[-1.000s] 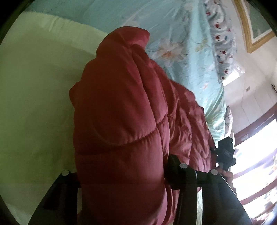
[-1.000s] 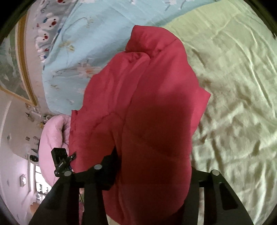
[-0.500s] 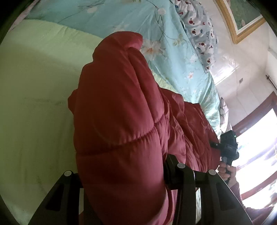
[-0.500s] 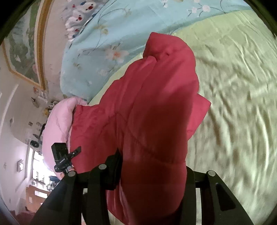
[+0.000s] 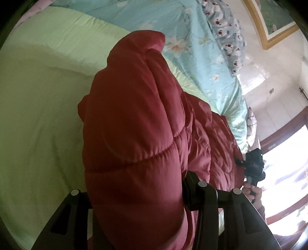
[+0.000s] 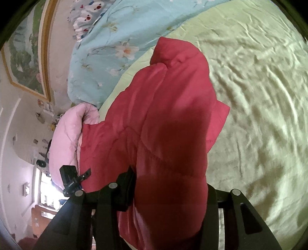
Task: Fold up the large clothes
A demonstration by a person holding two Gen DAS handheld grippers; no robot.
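One red puffer jacket (image 5: 134,144), both grippers' jaws gripping it, easing open: left gripper (image 5: 134,194), right gripper (image 6: 169,192); bed (image 6: 259,96) lying at 3 o'clock.

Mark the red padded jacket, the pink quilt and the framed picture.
red padded jacket (image 5: 134,134), left wrist view, quilted panel.
pink quilt (image 6: 65,138), right wrist view, rolled edge.
framed picture (image 6: 25,57), right wrist view, painted area.

Home bedroom: bed (image 6: 259,96) with floral quilt (image 5: 163,15), framed painting (image 6: 25,57) on wall.
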